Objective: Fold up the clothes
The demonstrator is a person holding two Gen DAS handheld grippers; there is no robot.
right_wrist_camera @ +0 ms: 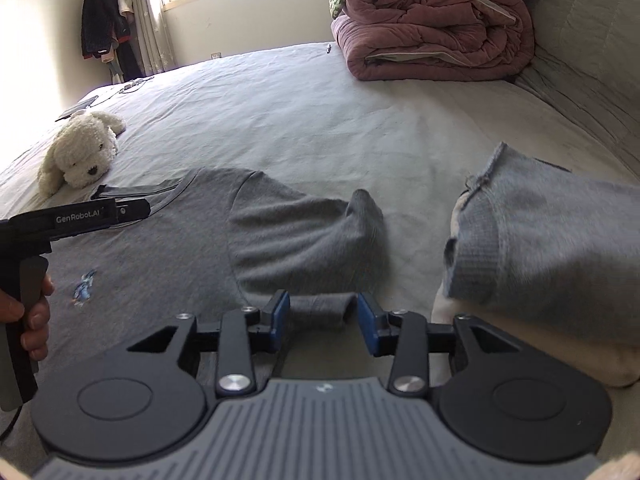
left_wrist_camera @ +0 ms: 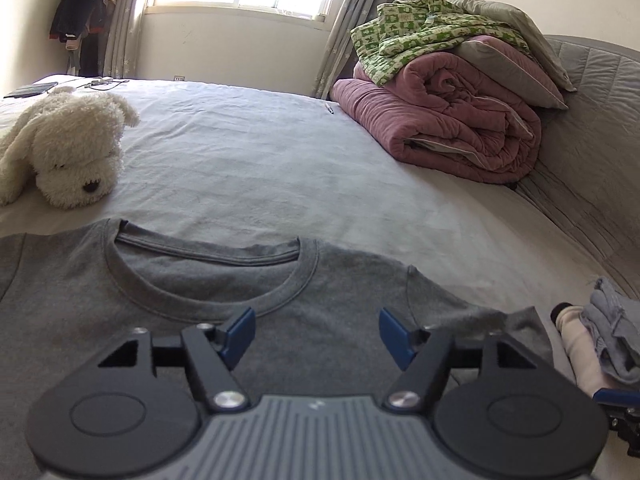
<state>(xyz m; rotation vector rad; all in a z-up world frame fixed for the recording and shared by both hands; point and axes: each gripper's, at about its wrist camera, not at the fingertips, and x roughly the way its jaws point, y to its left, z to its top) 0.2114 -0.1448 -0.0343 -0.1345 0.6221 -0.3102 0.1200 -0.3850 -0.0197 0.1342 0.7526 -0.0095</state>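
Evidently the grey crew-neck cotton T-shirt (left_wrist_camera: 160,292) lay flat on the bed (left_wrist_camera: 260,152), its lower half hidden; left tongs (left_wrist_camera: 316,334) stood wide and empty, right tongs (right_wrist_camera: 322,320) parted around its rolled sleeve (right_wrist_camera: 322,314).

Left gripper (left_wrist_camera: 316,334) over grey T-shirt (left_wrist_camera: 160,288), jaws wide apart, nothing between blue pads (left_wrist_camera: 240,334). Shirt lies flat on bed sheet (left_wrist_camera: 260,168), collar facing away. White plush dog (left_wrist_camera: 68,148) at left; rolled pink quilt (left_wrist_camera: 448,120) at right, green patterned cloth (left_wrist_camera: 424,36) on top
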